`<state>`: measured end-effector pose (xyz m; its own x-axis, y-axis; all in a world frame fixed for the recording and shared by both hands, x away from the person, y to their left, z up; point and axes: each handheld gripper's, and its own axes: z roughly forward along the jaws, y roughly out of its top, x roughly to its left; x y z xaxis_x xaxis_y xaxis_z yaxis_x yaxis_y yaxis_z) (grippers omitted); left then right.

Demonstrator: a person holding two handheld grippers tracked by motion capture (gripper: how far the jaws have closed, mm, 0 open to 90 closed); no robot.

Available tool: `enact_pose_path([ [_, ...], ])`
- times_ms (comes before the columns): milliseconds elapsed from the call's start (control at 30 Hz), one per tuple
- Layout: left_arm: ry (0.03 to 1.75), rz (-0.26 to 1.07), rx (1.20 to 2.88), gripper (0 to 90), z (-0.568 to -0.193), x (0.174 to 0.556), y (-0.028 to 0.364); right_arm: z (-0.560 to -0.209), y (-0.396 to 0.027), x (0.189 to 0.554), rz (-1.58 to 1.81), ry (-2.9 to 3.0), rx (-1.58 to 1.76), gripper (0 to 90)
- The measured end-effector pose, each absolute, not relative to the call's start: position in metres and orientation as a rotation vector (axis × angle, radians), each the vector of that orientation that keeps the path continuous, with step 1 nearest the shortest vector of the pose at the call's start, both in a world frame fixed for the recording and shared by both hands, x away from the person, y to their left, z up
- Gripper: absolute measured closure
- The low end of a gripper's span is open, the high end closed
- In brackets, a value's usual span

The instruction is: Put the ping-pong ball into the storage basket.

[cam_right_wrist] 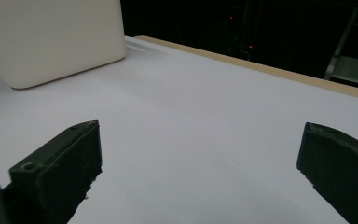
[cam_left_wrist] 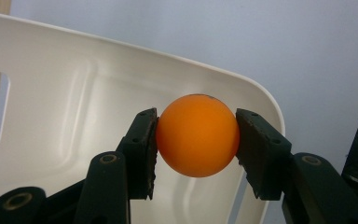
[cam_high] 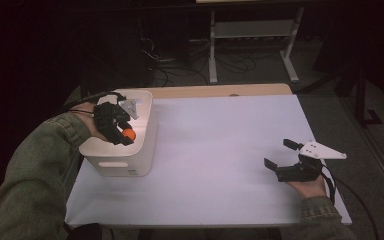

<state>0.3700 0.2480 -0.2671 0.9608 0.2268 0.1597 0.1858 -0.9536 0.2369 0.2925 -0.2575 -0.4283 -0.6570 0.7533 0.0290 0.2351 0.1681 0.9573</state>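
Low at the right of the high view: right gripper (cam_high: 279, 156), jaws spread wide with nothing between, hovering over the white table (cam_high: 220, 150). Left of centre, farther up: left gripper (cam_high: 124, 136) clamped on an orange ball (cam_high: 129, 134), pads pressed to both its sides, poised over the mouth of the white bin (cam_high: 145, 140).

Only the white bin (cam_high: 130, 165) at far left blocks the table (cam_high: 220, 150).
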Motion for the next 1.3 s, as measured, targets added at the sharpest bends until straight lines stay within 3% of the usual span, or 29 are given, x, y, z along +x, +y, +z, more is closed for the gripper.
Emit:
enact_pose_path([
  [1300,0.335,0.187,2.922,50.5,-0.315,0.38,0.248,-0.43,-0.256,0.293,1.491,2.02,0.932,0.0],
])
